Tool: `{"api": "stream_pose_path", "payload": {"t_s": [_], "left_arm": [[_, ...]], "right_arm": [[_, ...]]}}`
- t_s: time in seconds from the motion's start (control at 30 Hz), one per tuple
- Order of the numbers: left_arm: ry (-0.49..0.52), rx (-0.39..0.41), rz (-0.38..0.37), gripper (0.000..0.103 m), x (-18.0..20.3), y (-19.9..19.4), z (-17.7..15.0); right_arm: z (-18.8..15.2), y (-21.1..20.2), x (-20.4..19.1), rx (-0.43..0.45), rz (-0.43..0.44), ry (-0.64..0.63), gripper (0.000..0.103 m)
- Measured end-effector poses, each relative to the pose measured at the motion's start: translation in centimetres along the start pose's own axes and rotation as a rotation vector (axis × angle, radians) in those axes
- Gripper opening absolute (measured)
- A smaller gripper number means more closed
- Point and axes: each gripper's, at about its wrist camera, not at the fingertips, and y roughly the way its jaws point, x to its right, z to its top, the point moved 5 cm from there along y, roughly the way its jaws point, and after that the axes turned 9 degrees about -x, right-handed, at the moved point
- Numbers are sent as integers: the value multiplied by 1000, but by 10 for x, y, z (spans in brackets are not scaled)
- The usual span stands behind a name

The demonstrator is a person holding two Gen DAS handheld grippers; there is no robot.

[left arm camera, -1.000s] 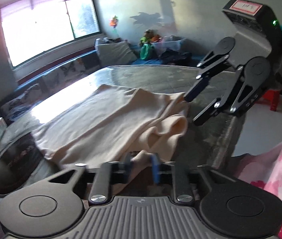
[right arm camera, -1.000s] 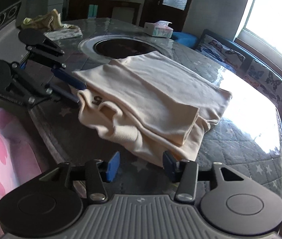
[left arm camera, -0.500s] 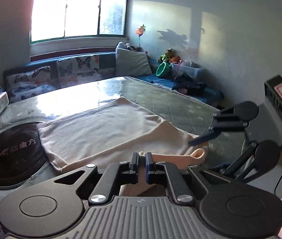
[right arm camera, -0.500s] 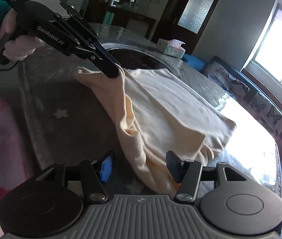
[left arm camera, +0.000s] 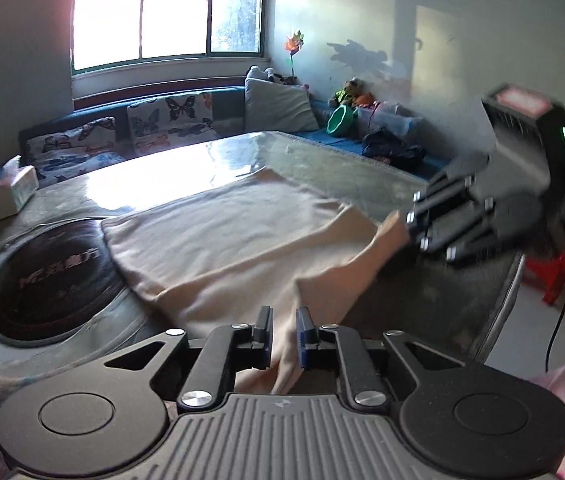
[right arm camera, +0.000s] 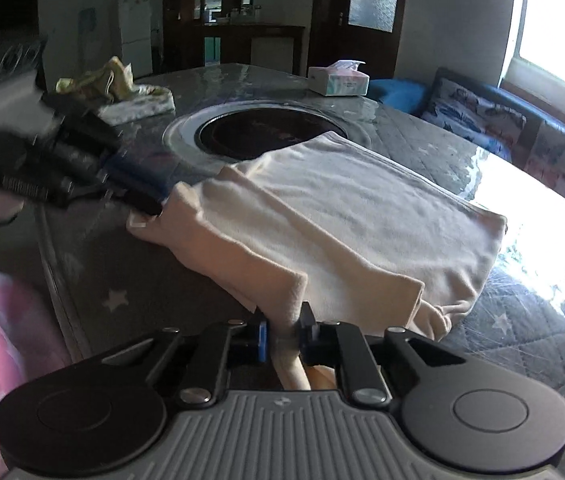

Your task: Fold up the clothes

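Both the left gripper (left arm camera: 283,330), jaws opening, and the right gripper (right arm camera: 283,334), jaws closing, pinch the cream garment (right arm camera: 346,216), whose gripped hem is hidden beneath them.

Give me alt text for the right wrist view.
The right gripper pinches the near corner of a folded cream garment on a grey table, while the left gripper holds its far corner. A tissue box sits behind.

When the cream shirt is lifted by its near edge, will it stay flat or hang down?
Probably it hangs down: the cream shirt already sags in soft folds between the left tongs and the right tongs. It seems light, since small pinches raise its edge. On the glossy table it may slide.
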Motion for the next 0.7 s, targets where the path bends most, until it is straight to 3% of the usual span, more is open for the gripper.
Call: {"api": "stream_pose_path", "payload": {"t_s": [0.1,0.17,0.43,0.47,0.6,0.7], "left_arm": [[47,6,37,38,4,-2,-8],[65,6,45,44,7,-1,-11],[245,1,112,46,23,14,-21],[268,-2,124,45,24,17,-22],[326,-2,141,18,22,23,-27],[318,7,129,7,18,20,-25]], "right_arm": [[4,-2,4,-3,14,25,13],[6,-3,7,-6,22,42,13],[12,-3,10,-8,21,70,13],[13,-3,11,-6,22,74,13],[9,-1,7,-4,-4,60,14],[3,2,3,-5,-32,35,15]]}}
